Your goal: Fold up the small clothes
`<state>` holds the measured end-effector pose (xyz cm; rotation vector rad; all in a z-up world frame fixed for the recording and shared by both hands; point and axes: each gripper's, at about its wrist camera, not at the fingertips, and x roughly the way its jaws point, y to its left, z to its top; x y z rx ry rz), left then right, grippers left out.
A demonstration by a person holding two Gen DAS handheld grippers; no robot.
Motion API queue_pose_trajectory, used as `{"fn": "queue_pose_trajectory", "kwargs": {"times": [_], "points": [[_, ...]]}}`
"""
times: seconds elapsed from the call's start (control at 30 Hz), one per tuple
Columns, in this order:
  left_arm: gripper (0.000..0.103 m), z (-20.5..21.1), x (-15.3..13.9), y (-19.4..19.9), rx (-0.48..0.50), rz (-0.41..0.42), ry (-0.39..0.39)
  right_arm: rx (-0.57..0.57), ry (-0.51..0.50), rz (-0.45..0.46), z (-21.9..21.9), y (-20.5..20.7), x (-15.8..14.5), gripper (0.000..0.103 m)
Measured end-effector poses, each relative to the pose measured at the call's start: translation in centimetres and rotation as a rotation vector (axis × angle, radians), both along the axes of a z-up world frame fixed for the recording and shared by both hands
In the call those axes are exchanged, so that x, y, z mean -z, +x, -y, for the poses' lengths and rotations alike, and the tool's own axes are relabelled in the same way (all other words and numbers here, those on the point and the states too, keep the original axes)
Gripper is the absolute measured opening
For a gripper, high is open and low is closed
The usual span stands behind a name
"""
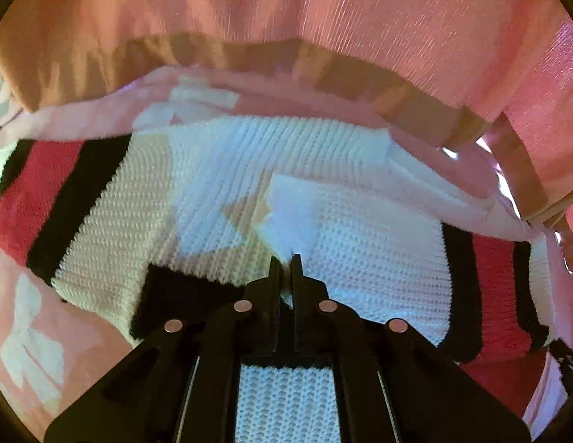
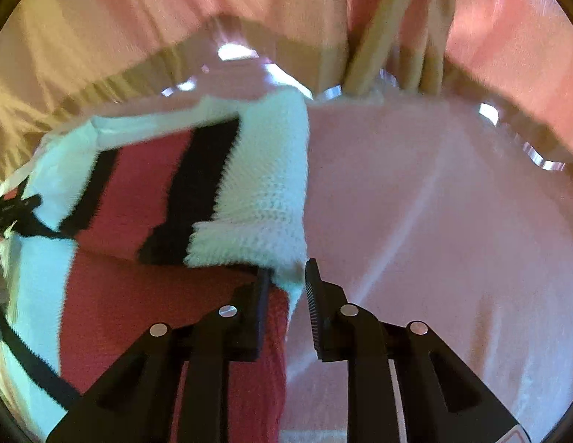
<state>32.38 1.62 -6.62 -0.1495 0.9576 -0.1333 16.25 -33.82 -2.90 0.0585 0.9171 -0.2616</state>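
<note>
Left claw (image 1: 285, 258) pinches striped sweater (image 1: 378, 258); right claw (image 2: 288, 269) stands parted.

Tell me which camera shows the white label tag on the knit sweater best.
The left wrist view: the white fabric label tag lies centred on the white, red and black knit sweater, just beyond the closed left gripper. The right wrist view shows only a folded striped sleeve, no tag.
</note>
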Motion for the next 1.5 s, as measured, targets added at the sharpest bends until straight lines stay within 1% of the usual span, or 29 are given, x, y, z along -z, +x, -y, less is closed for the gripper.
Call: {"fn": "queue_pose_trajectory", "kwargs": {"times": [0.07, 0.1, 0.13, 0.23, 0.33, 0.43, 0.5, 0.53, 0.63, 0.67, 0.73, 0.77, 0.8, 0.83, 0.87, 0.9, 0.93, 0.97, 1.1, 1.13, 1.17, 1.23, 1.27, 1.3, 1.37, 1.4, 1.43, 1.47, 1.5], "points": [[0.005, 0.0, 0.3, -0.2, -0.001, -0.006, 0.009, -0.029, -0.033, 0.045, -1.9, -0.5, -1.9, 0.023], [0.005, 0.1, 0.6, -0.2, -0.003, -0.010, 0.017, -0.043, -0.022, 0.068, -2.6, -0.7, -2.6, 0.026], [0.005, 0.1, 0.7, -0.3, -0.004, -0.012, 0.026, -0.058, -0.008, 0.087, -3.2, -0.6, -3.1, 0.027], [0.005, 0.5, 0.8, -0.3, 0.000, -0.003, 0.049, -0.100, -0.009, 0.086, -5.0, 0.6, -3.0, 0.027], [0.006, 0.4, 0.8, -0.4, -0.001, -0.001, 0.052, -0.107, -0.033, 0.037, -5.5, 2.3, -1.3, 0.026], [0.008, 0.2, 1.0, -0.5, 0.002, 0.004, 0.060, -0.057, -0.063, -0.045, -4.0, 3.9, 1.7, 0.023], [0.008, 0.1, 0.9, -0.4, 0.002, 0.006, 0.055, -0.026, -0.046, -0.098, -2.7, 4.4, 3.4, 0.016], [0.008, 0.1, 0.9, -0.4, 0.002, 0.005, 0.050, -0.014, -0.022, -0.116, -1.9, 4.5, 4.3, 0.015], [0.008, -0.6, 0.5, -0.5, 0.001, -0.001, -0.005, 0.002, -0.003, -0.106, -1.7, 4.4, 3.9, 0.015], [0.009, -1.2, 0.0, -0.6, -0.005, -0.001, -0.042, 0.027, 0.015, -0.082, -2.0, 4.1, 3.0, 0.015], [0.010, -2.8, -1.4, -0.7, -0.030, 0.006, -0.106, 0.026, 0.046, -0.044, -2.9, 3.7, 1.6, 0.016], [0.013, -4.3, -2.5, -0.9, -0.056, 0.024, -0.138, 0.011, 0.051, -0.005, -4.3, 3.3, 0.1, 0.017], [0.027, -5.8, -3.3, -1.1, -0.085, 0.041, -0.155, 0.002, 0.049, 0.019, -5.1, 3.0, -0.7, 0.022], [0.049, -7.6, -4.2, -1.3, -0.120, 0.057, -0.163, -0.020, 0.041, 0.054, -6.7, 2.5, -1.9, 0.022], [0.060, -10.2, -5.1, -1.6, -0.184, 0.079, -0.162, -0.041, 0.033, 0.072, -7.9, 2.4, -2.4, 0.024], [0.078, -12.6, -5.7, -1.8, -0.252, 0.094, -0.154, -0.064, 0.022, 0.088, -9.2, 2.1, -3.0, 0.027], [0.085, -15.1, -6.0, -2.0, -0.320, 0.105, -0.151, -0.088, 0.012, 0.097, -10.5, 1.9, -3.5, 0.030], [0.086, -18.7, -6.1, -2.2, -0.399, 0.113, -0.149, -0.120, 0.000, 0.106, -12.0, 1.7, -3.9, 0.035], [0.086, -30.9, -4.6, -1.5, -0.647, 0.062, -0.128, -0.212, -0.007, 0.103, -16.4, 1.9, -3.5, 0.041], [0.086, -32.5, -4.1, -1.3, -0.681, 0.047, -0.123, -0.227, -0.005, 0.096, -16.8, 2.1, -3.2, 0.041], [0.085, -35.2, -3.2, -0.8, -0.733, 0.011, -0.119, -0.250, -0.010, 0.084, -17.8, 2.4, -2.6, 0.041], [0.085, -37.8, -2.1, -0.2, -0.784, -0.020, -0.123, -0.278, -0.038, 0.060, -19.1, 2.9, -1.6, 0.041], [0.084, -38.9, -1.5, 0.3, -0.791, -0.027, -0.134, -0.287, -0.047, 0.045, -19.4, 3.1, -1.1, 0.041], [0.081, -39.4, -1.1, 0.8, -0.790, -0.033, -0.140, -0.290, -0.050, 0.035, -19.6, 3.2, -0.7, 0.041], [0.068, -39.6, 0.2, 2.1, -0.755, -0.059, -0.174, -0.283, -0.052, 0.015, -19.8, 3.5, 0.1, 0.041], [0.053, -39.4, 0.8, 2.9, -0.735, -0.084, -0.179, -0.278, -0.051, 0.007, -19.8, 3.6, 0.3, 0.041], [0.049, -39.1, 1.1, 3.1, -0.737, -0.087, -0.147, -0.271, -0.049, 0.004, -19.7, 3.5, 0.5, 0.041], [0.039, -38.4, 0.8, 3.5, -0.730, -0.062, -0.095, -0.263, -0.044, 0.003, -19.5, 3.6, 0.5, 0.041], [0.020, -37.8, 0.7, 4.0, -0.694, -0.065, -0.082, -0.257, -0.036, 0.002, -19.2, 3.5, 0.6, 0.042]]}}
